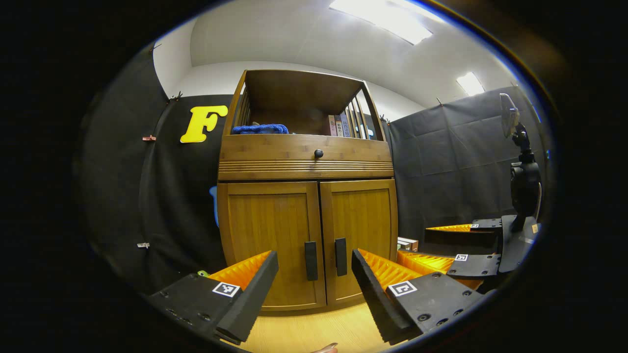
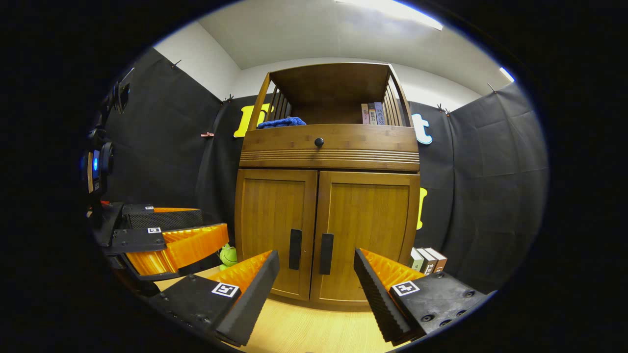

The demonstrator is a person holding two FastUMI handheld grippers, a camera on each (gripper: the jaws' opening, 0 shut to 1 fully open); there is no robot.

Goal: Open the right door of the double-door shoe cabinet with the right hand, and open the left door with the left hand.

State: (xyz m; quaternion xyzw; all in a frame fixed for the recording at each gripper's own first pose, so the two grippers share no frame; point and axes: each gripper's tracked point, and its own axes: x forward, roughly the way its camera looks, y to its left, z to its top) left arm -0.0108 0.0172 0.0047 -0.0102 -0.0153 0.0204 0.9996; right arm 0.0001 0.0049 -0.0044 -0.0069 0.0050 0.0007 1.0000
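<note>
In the left gripper view, our left gripper (image 1: 314, 289) hangs with jaws wide, well short of the shoe cabinet (image 1: 306, 196). Both doors are shut; the left door's handle (image 1: 310, 260) sits beside the right's at the centre seam. In the right gripper view, our right gripper (image 2: 316, 289) is likewise spread wide, near the right door's handle (image 2: 326, 253). With the handles so close, we could grab the wrong one or collide.

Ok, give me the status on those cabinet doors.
Nothing done yet: the right door and left door are both closed. In hand: the right gripper and left gripper are open, short of the handles. Both doors remain to open.
</note>
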